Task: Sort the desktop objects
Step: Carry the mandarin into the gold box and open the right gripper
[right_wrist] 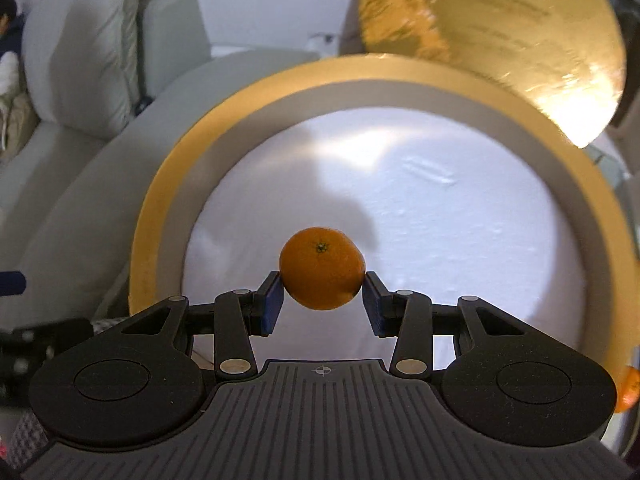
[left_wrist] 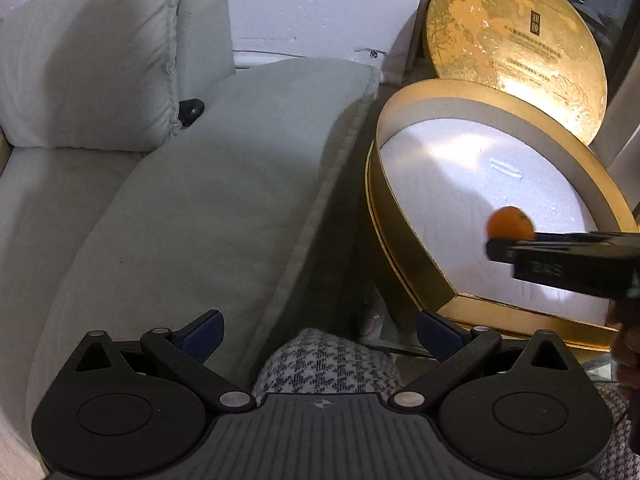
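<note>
The right gripper (right_wrist: 322, 300) is clamped on a small orange (right_wrist: 322, 268); both blue pads (right_wrist: 272, 304) press the fruit's flanks, the stem dimple faces up and away from the fingers, and the fruit projects just ahead of the fingertips; beyond and below the fingers lies the white foam floor of a round gold box (right_wrist: 168, 216), so the orange hangs above the box interior, apart from the floor, with a dark shadow cast on the foam just beyond it; the box wall curves round both sides of the fingers; a second orange object (right_wrist: 628, 390) shows at the far right edge, outside the box wall, too cropped to identify further; past the far rim the gold lid (right_wrist: 492, 36) stands tilted on edge; to the left of the box a pale grey sofa cushion (right_wrist: 72, 200) extends. The left gripper (left_wrist: 320, 332) has its blue pads (left_wrist: 202, 334) wide apart with nothing between them; directly below the gap sits a houndstooth fabric surface (left_wrist: 324, 364); ahead of the left finger lies the grey cushion; ahead of the right finger stands the gold box; in this view the right gripper enters from the right edge, level over the box, with the orange at its tip.
</note>
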A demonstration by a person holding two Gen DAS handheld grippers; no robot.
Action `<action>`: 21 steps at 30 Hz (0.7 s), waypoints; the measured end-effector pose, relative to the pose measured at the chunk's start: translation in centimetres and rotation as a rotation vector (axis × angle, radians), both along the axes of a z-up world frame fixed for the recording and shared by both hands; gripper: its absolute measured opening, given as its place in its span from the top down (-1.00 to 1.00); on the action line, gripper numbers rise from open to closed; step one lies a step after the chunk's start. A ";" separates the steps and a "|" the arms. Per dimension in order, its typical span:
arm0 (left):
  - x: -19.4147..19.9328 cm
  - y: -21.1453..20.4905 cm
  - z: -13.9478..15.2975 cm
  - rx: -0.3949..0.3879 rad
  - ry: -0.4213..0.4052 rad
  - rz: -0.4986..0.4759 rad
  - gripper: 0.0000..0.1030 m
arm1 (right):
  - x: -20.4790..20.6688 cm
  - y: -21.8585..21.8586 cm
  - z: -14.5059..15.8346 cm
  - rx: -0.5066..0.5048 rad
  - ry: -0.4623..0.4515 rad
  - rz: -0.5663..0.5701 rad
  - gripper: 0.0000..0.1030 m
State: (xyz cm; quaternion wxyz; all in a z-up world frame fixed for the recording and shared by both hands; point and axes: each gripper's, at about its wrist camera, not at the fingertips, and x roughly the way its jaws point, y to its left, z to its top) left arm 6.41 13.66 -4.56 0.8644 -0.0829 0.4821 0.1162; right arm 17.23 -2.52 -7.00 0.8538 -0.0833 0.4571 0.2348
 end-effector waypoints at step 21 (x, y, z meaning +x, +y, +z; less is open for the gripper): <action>-1.8 -4.1 1.5 0.026 -0.017 -0.093 -0.98 | -1.9 -4.1 2.7 0.084 0.030 -0.089 -0.17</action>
